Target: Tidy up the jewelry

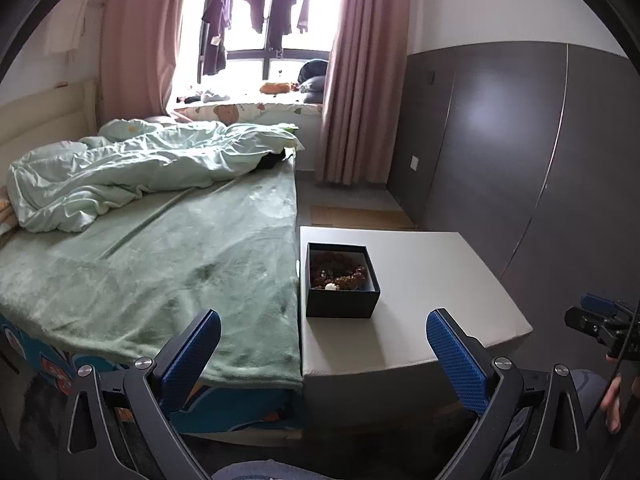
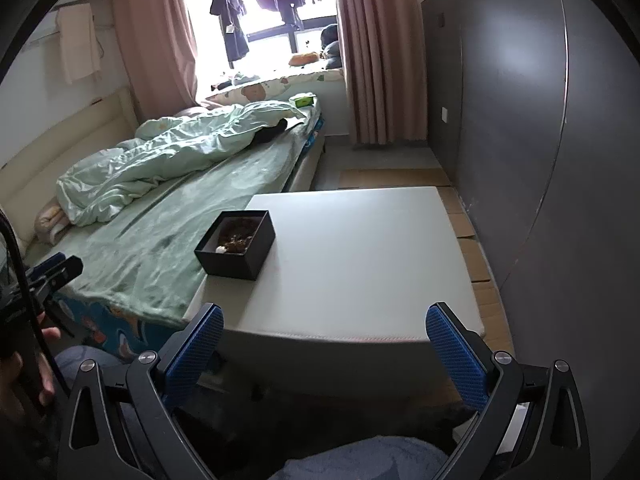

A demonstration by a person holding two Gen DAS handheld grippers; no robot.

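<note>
**Both grippers released and empty; jewelry in open box on counter**

Left gripper (image 1: 323, 350): jaws spread wide, nothing between the blue pads. It is held back from the near edge of the counter (image 1: 420, 280), clear of it, aimed across the seam where the bed (image 1: 160, 272) meets the counter.

Right gripper (image 2: 324, 344): jaws likewise released and empty, short of the counter's near edge. In the left wrist view this gripper shows at 3 o'clock, at the frame's edge; in the right wrist view the left gripper shows at 9 o'clock.

Black box (image 1: 342, 282) — lidless and square, standing upright on the counter at its bed-side edge. From the left wrist it lies at 12 o'clock of the jaws, near; from the right wrist, at roughly 11 o'clock, further off. Neither gripper touches it.

Jewelry (image 1: 340, 272): a heap of brown beaded pieces lying inside the box, with one small white item (image 1: 330, 286) at the near inner wall. Individual pieces cannot be told apart — too small and dim.

Surroundings: the bed carries a green blanket, with a crumpled pale-green duvet (image 1: 120, 176) at 10 o'clock. Pink curtains (image 1: 352, 80) frame a bright window (image 1: 260, 8) at 12 o'clock, with dark clothes (image 1: 218, 24) hanging across it. A grey wardrobe (image 1: 520, 160) runs along at 2 o'clock.
</note>
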